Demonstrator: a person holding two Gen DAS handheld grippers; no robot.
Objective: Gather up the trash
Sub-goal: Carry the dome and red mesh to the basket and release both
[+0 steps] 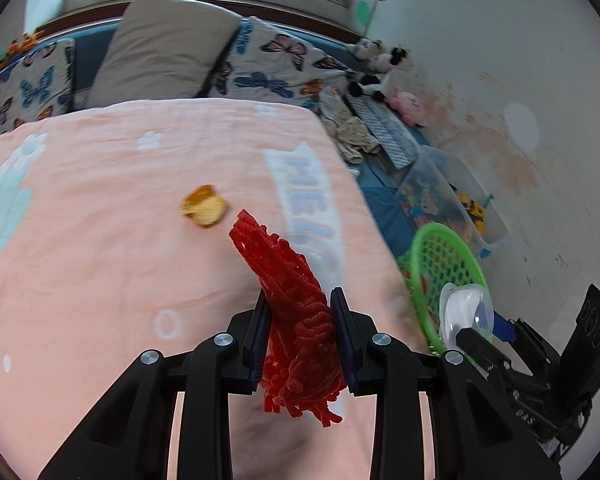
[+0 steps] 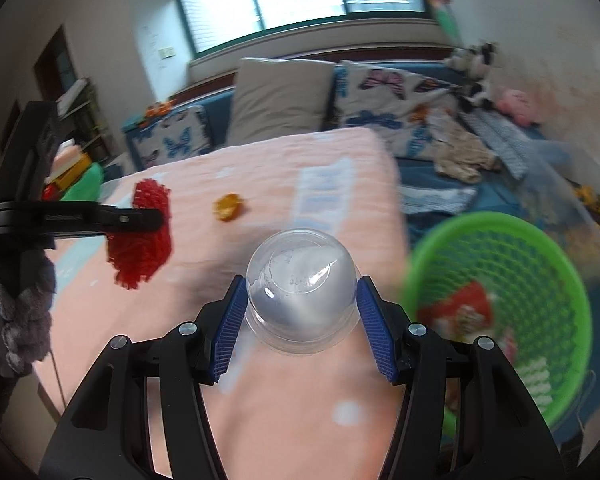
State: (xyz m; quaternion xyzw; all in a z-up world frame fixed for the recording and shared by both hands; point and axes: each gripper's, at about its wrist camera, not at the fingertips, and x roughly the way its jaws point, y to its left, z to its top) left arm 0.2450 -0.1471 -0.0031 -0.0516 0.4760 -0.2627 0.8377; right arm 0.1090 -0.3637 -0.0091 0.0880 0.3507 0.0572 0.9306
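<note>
**Both claws loaded above the bed, basket off its right edge**

Open pink blanket (image 1: 100, 240) ahead and to the left; right edge of the bed dropping away close by, with the green mesh basket (image 2: 540, 280) just past it, low beside the bed. Some red and white packaging already lying inside that basket.

Left claw (image 1: 300, 336) clenched on a red mesh net (image 1: 284, 280), bunched between the blue pads, one end sticking up ahead and the frayed end hanging below. Right claw (image 2: 300, 312) grasping a clear plastic cup (image 2: 300, 280) upside down, pads pressed against its sides near the rim.

Orange peel (image 1: 204, 211) loose on the blanket, ahead of both claws, apart from each.

Further off: pillows (image 1: 160, 48) at the headboard, plush toys (image 1: 380, 68), crumpled clothes (image 1: 352, 136) and a clear toy bin (image 1: 452, 200) along the right wall beyond the basket.
</note>
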